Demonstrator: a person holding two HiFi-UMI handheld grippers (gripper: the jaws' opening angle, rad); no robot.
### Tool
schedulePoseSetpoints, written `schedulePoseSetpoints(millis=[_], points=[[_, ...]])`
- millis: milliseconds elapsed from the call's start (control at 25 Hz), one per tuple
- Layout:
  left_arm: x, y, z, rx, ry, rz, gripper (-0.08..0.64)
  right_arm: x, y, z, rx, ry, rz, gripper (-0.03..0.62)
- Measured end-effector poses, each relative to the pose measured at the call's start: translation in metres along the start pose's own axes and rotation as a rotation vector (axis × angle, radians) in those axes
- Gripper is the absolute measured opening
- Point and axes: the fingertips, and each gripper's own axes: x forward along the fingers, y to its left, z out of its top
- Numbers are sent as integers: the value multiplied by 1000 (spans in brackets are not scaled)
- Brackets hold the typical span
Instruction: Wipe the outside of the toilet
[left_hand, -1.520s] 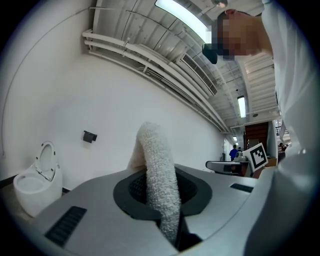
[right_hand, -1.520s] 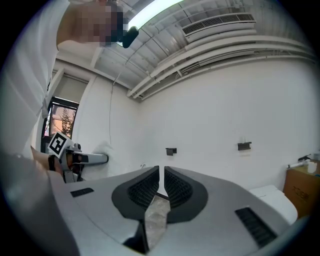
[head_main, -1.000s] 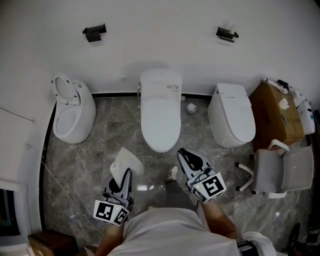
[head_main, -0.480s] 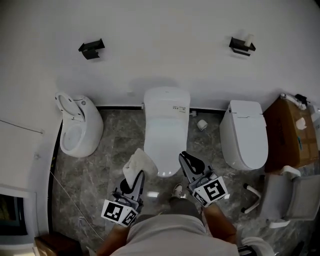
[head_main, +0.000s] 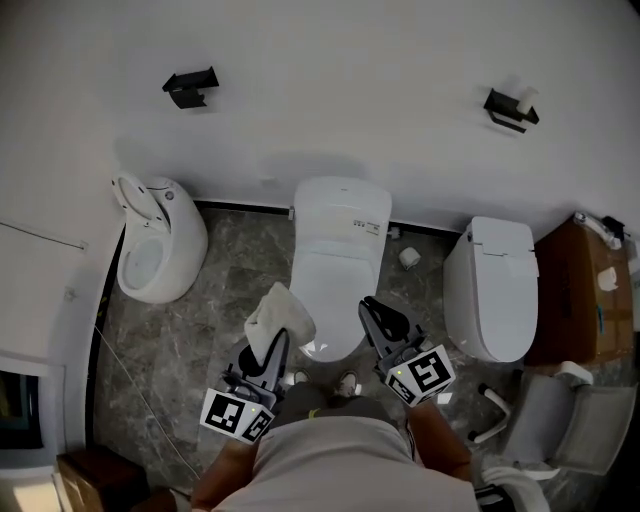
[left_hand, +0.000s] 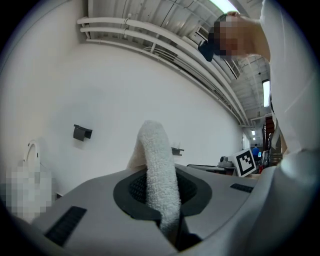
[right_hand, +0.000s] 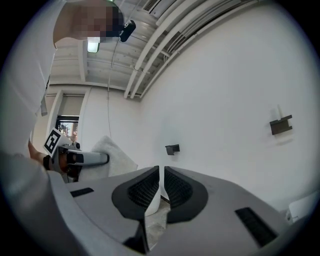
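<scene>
The left claw (head_main: 275, 345) grasps a cloth (head_main: 279, 316) at the toilet's (head_main: 340, 250) near-left edge. The right claw (head_main: 375, 312) is clenched and empty, near-right. Open floor (head_main: 238, 262) flanks the bowl, and cloth and claws hide parts of its near rim.

Head view: front of the middle toilet (head_main: 338, 240) is partly hidden behind the cloth (head_main: 278, 318) & right gripper (head_main: 372, 308), the label (head_main: 362, 225) on its lid is too small to read, and the chair (head_main: 575, 425) at 4 o'clock and box (head_main: 575, 290) at 3 are cut by the edge. Left gripper view: cloth covers the jaw gap; a spot at 8 o'clock is blurred over. Right gripper view: toilet shows only as a white sliver btw. the jaws.
</scene>
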Motion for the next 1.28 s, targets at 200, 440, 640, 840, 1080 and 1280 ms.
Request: schedulePoseSetpoints(millis=[200, 440, 640, 840, 1080, 1280], points=[[29, 55, 2, -42, 4, -3, 58, 52, -8, 10, -25, 23, -15, 54], [61, 121, -5, -55, 54, -47, 58, 99, -22, 17, -44, 64, -80, 54], [91, 155, -5, -68, 64, -73, 58, 135, -34, 11, -45, 92, -107, 54], [125, 165, -15, -58, 68, -103, 58, 150, -49, -2, -37, 96, -119, 54], [184, 206, -56, -127, 92, -60, 58, 168, -92, -43, -20, 122, -145, 54], [239, 247, -98, -102, 76, -35, 58, 198, -124, -83, -8, 110, -181, 54]])
